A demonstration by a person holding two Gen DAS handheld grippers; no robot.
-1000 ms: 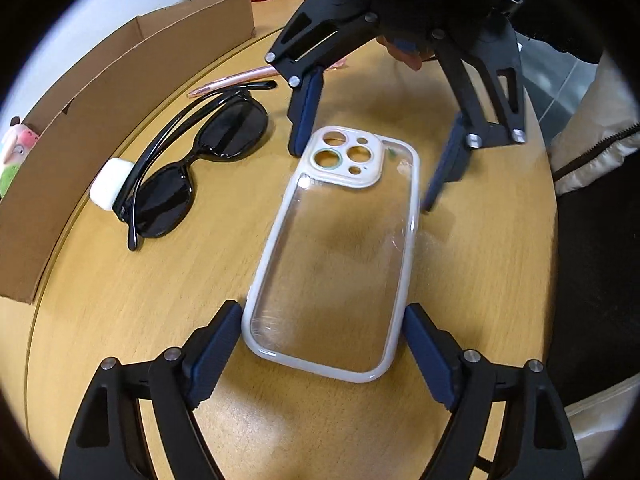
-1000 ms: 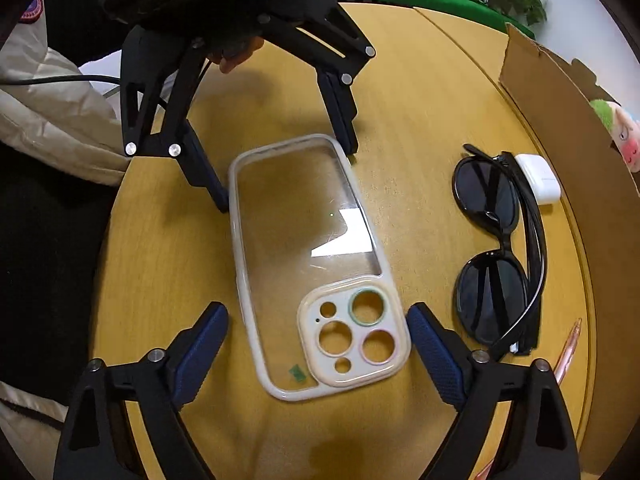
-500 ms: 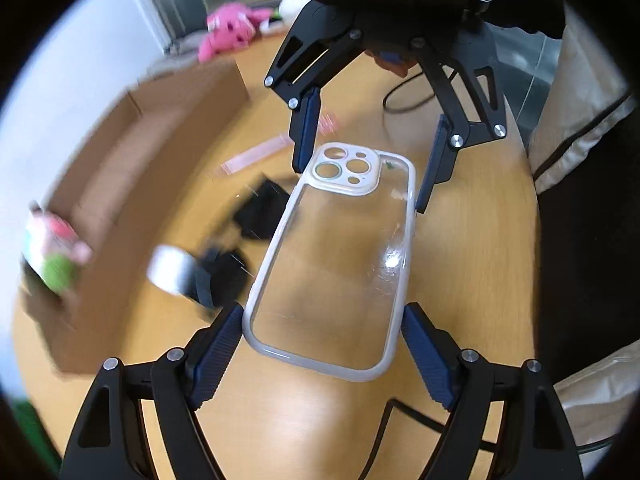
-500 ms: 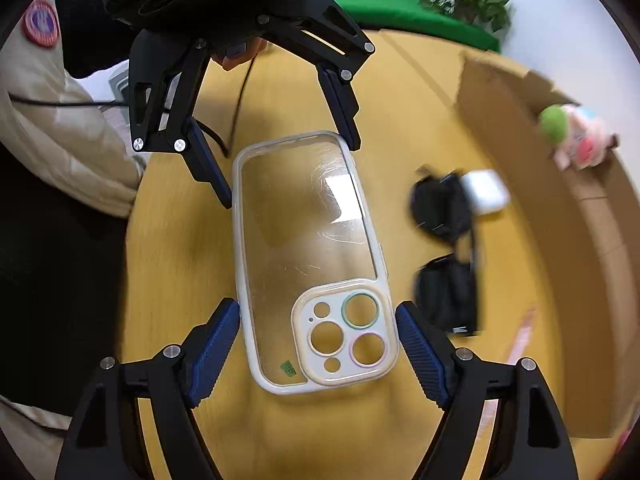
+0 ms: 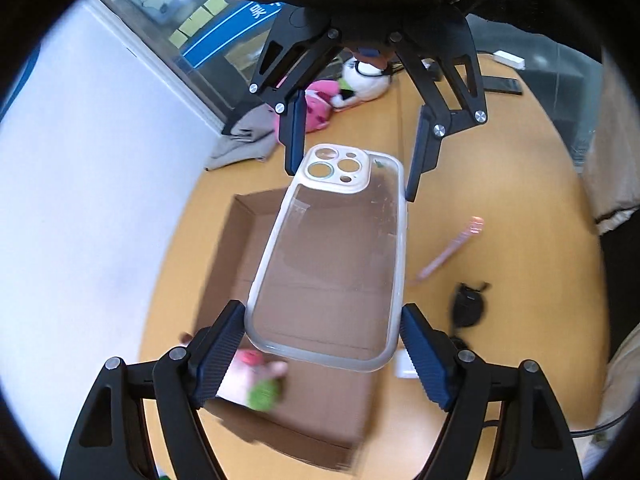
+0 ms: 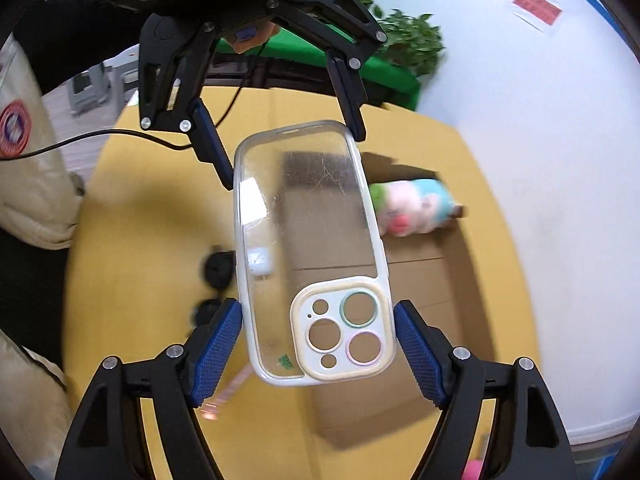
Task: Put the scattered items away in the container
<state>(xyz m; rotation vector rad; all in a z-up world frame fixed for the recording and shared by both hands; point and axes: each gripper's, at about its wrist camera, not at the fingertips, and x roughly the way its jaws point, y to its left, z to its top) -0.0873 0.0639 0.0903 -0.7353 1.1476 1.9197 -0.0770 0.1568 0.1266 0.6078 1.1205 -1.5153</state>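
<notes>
**Phone case carried above the box**

Clear phone case pinched at both ends: left tool on the plain end, right tool on the camera end. Centre frame, clear of the worktop, over the open cardboard box holding a plush toy.

An office-like room: round wooden table, glass partition with sticky notes, potted plant.

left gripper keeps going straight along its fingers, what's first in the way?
Likely the right gripper, facing it at the far end of the clear phone case that the left gripper clamps. Below lies the cardboard box; depth uncertain.
</notes>
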